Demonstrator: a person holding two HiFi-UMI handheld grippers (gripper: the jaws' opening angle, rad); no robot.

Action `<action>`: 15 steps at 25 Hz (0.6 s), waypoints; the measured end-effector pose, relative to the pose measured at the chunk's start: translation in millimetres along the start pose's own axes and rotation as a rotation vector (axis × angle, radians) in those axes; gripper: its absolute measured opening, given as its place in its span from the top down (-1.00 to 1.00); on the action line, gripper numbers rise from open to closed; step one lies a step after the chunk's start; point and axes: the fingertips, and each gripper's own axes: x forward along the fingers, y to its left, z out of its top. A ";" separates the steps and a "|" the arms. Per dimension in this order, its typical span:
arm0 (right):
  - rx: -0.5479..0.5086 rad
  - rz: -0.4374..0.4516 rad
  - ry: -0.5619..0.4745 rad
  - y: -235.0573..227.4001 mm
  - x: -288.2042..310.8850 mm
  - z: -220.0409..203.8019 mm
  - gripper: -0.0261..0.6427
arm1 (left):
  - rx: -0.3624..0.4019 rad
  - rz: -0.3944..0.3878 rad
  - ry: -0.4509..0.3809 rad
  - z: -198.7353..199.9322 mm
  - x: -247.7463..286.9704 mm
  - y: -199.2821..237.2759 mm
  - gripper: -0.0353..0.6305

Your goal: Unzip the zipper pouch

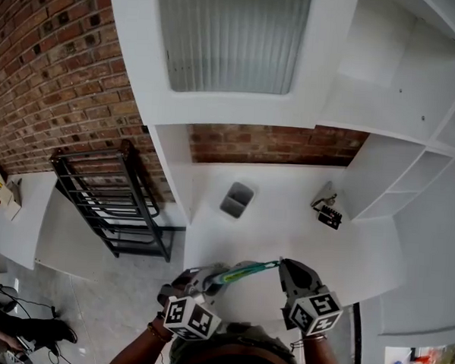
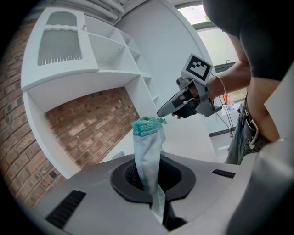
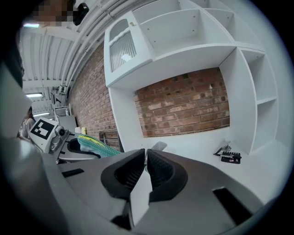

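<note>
I'm clamping the left gripper (image 1: 213, 277) on the zipper pouch (image 2: 148, 151) to anchor it, with the right gripper (image 3: 146, 160) pinched shut, seemingly empty, beside its top.

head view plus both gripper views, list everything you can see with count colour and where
zipper pouch: 1, teal and pale grey, in the air over the desk's near edge
cup: 1, grey, mid desk
small object: 1, black, desk's right side; too small to identify
rack: 1, black metal, floor left of desk
desk: 1, white
shelf unit: 1, white, above and right of desk
brick wall: red-brown, behind and left
side table: 1, white, far left
left gripper: 1, grey, shut on pouch
right gripper: 1, grey, jaws together by pouch's teal end
</note>
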 end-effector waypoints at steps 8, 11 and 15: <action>0.056 0.001 -0.025 -15.5 -17.6 -5.6 0.61 | -0.043 0.016 0.018 0.3 13.4 -0.1 0.88; 0.096 -0.007 -0.037 -26.3 -27.1 -8.0 0.61 | -0.064 0.025 0.030 0.6 24.1 2.7 0.88; 0.136 -0.018 -0.043 -39.0 -40.6 -14.0 0.61 | -0.092 0.032 0.040 2.8 42.8 8.1 0.88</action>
